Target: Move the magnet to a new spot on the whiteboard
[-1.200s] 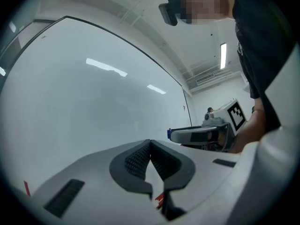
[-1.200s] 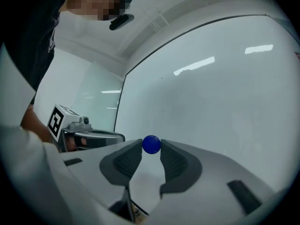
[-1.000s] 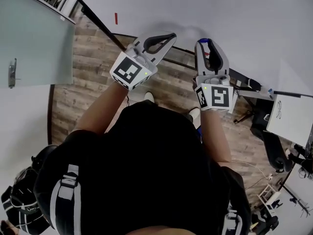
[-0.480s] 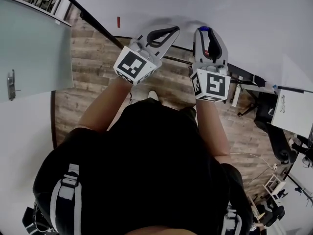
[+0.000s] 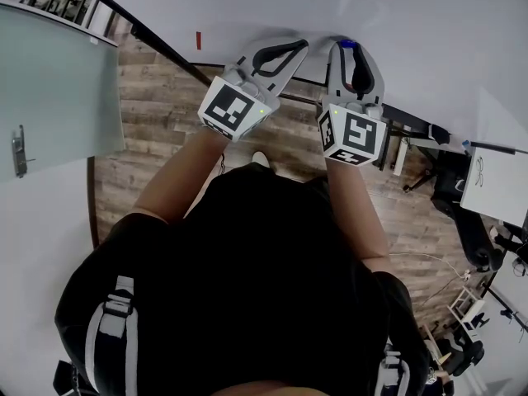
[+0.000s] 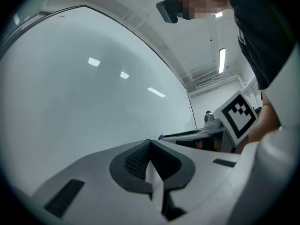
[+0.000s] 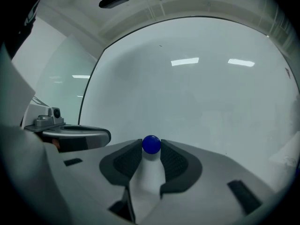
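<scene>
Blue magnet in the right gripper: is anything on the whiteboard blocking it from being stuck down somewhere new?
Nothing visible does. The magnet is held by the right gripper, facing the whiteboard, whose surface ahead is bare. The left gripper is off to one side, shut and empty.

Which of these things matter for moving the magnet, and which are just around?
For the job: blue magnet, right gripper shut on it, whiteboard.
Just around: left gripper, shut and empty; door; small board at right; red mark.
</scene>
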Motion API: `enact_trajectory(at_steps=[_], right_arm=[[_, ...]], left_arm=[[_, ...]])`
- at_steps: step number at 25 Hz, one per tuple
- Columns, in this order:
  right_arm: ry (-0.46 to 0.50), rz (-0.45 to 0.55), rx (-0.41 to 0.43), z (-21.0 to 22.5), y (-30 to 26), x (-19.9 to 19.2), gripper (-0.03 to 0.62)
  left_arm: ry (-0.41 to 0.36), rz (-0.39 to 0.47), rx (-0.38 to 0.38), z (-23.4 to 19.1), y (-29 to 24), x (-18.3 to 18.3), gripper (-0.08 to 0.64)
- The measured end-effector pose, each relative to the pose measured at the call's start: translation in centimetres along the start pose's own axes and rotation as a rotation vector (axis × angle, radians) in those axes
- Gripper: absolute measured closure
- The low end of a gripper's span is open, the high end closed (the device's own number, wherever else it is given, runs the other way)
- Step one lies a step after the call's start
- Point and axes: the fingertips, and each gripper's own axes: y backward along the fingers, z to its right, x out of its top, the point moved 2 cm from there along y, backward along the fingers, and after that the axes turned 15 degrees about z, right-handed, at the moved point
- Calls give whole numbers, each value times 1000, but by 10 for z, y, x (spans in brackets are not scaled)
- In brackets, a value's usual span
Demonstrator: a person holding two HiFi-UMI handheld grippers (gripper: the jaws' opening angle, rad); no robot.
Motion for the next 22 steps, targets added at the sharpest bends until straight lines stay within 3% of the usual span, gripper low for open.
enact_trajectory(at_steps=[15, 22], right_arm=[[31, -22, -74, 3, -6, -9, 480], [42, -5, -64, 1, -4, -6, 463]], left_arm=[[18, 15, -13, 1, -5, 2, 555], [29, 11, -3, -1, 1, -1, 555]])
